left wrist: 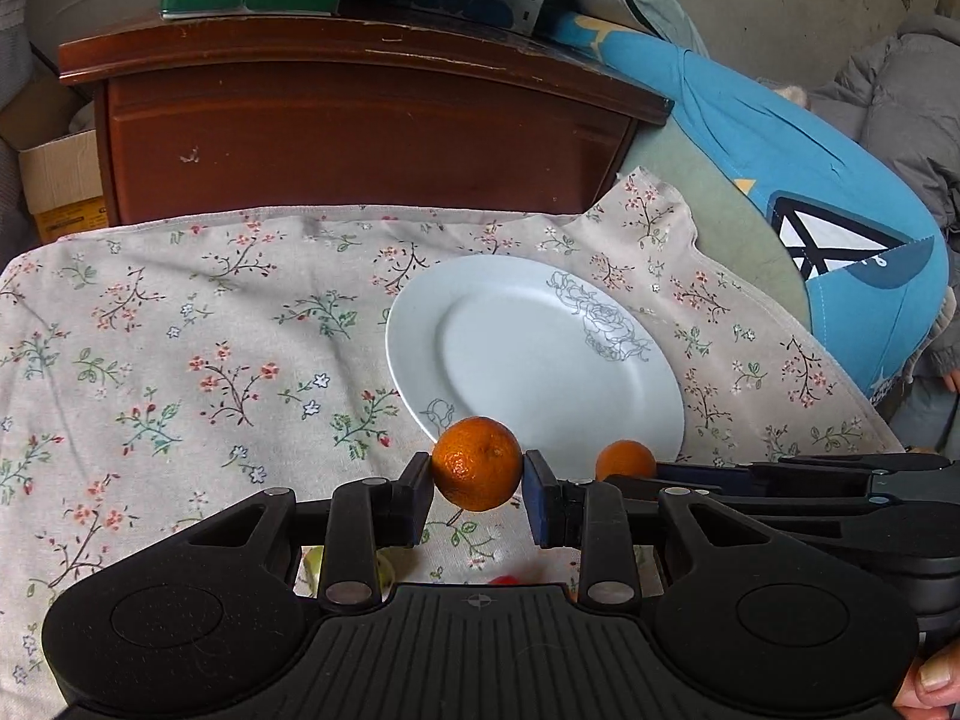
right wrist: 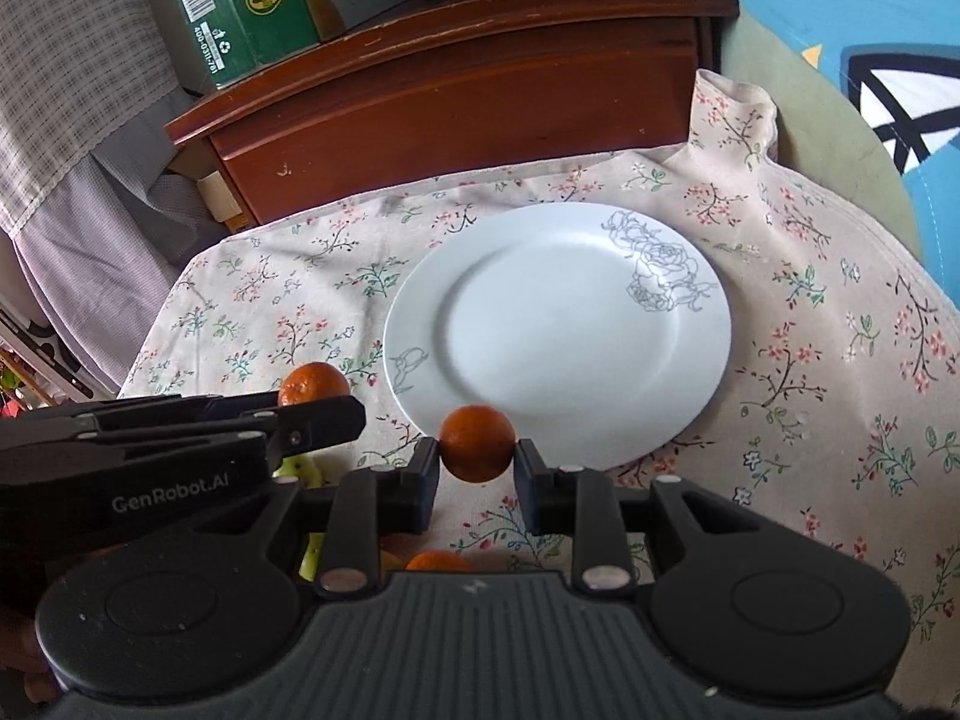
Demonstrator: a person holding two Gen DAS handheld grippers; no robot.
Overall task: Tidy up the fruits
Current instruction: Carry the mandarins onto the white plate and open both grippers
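Left gripper [left wrist: 477,480] clamped on orange [left wrist: 477,463]; right gripper [right wrist: 477,463] clamped on second orange [right wrist: 477,443]. Both fruits held above cloth [left wrist: 180,372], at near rim of empty plate [right wrist: 420,276]. Step: carry to plate. Next, likely: advance over plate centre, lower, release well apart to avoid rolling.

A floral cloth [right wrist: 810,312] covers the surface — a white plate [right wrist: 558,324] rests on it.
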